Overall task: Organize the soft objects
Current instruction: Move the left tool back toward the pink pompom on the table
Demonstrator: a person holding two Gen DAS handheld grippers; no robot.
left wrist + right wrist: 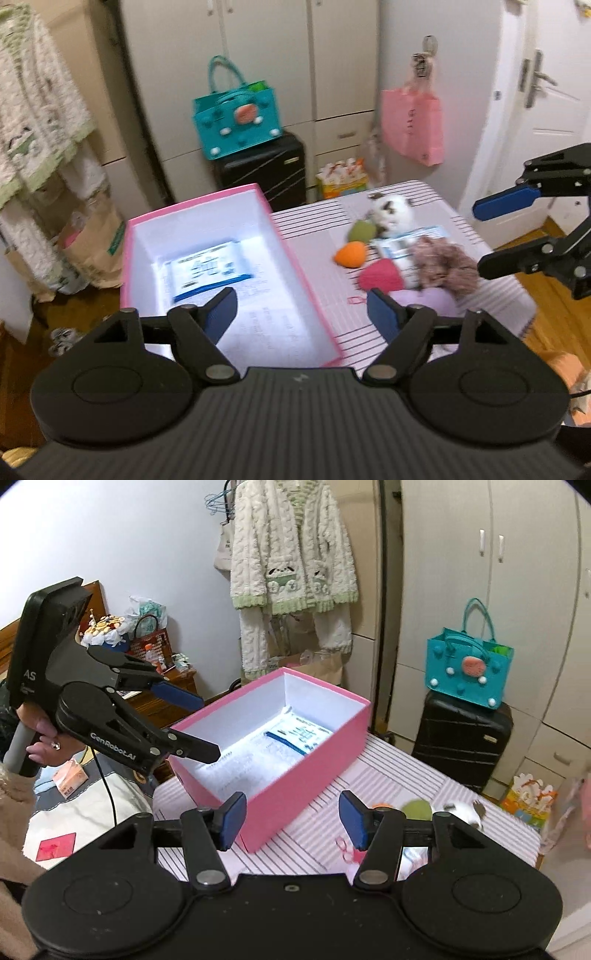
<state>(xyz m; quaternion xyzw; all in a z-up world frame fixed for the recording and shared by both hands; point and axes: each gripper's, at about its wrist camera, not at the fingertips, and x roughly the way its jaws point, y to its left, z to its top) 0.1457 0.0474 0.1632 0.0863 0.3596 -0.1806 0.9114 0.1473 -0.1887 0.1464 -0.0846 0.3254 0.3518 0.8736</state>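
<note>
A heap of soft toys (402,254) is seen lying on a striped tabletop (317,236), just to the right of an open pink box (258,236) as viewed from the left wrist camera. Within the heap, a green ball (362,232), an orange piece (351,254), a red-pink piece (382,275), a white-and-brown plush (391,212) and a brown fluffy plush (447,264) can be told apart, touching or overlapping one another, with a printed packet (400,247) among them. The box is set with its long axis running away from the viewer; only a blue-and-white packet (207,269) and printed paper are seen lying in it, so sorting is judged to be barely begun. The left gripper (301,314) is held with its jaws apart and empty, hovering over the near right wall of the box, the heap lying ahead and to its right. The right gripper (487,236) is likewise spread and empty, and is seen to the right of the heap, away from the box; it is judged the nearer to the brown plush. Beyond the box, a black suitcase (266,170) bearing a teal bag (236,118) is seen against pale wardrobe doors (266,55). A pink bag (413,122) is hung right of these, beside a white door (546,103). A fleecy white garment (291,561) is hung to the left of the box, and a wooden floor (554,295) is visible.
</note>
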